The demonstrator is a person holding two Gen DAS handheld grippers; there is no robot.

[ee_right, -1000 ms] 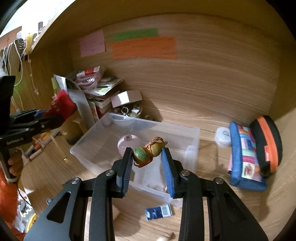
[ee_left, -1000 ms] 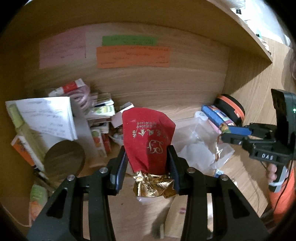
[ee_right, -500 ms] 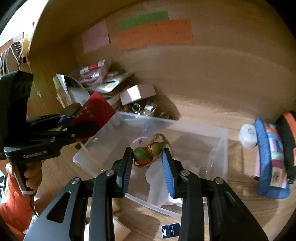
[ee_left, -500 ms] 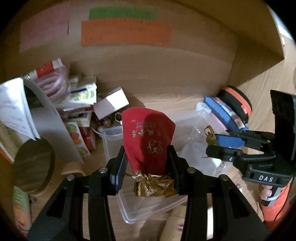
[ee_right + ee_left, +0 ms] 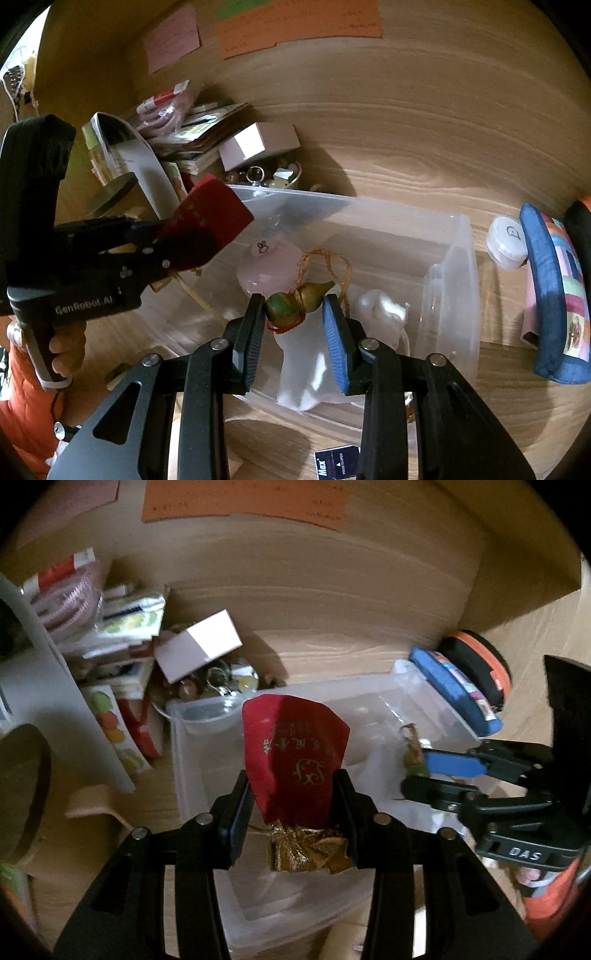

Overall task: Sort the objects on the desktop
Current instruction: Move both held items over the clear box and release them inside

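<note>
My left gripper [image 5: 291, 805] is shut on a red pouch with a gold top [image 5: 295, 760] and holds it above the clear plastic bin [image 5: 199, 716]. My right gripper [image 5: 295, 310] is shut on a small green and tan gourd charm [image 5: 295, 301] with a woven cord, held over the same bin [image 5: 458, 266]. The bin holds a pink round case [image 5: 264, 266] and a white plastic bag [image 5: 314, 369]. The left gripper with the pouch [image 5: 210, 218] shows at the bin's left edge in the right wrist view. The right gripper [image 5: 424, 775] shows at the right in the left wrist view.
A heap of booklets, a white box [image 5: 197, 650] and a bowl of trinkets [image 5: 218, 679] lies behind the bin at the left. A blue patchwork case [image 5: 554, 288], an orange-black case [image 5: 476, 664] and a white round lid [image 5: 508, 238] lie to the right. A blue staple box [image 5: 336, 465] lies in front.
Both grippers have moved forward and down over the clear bin, still holding the pouch and the gourd. The two grippers are closer together.
</note>
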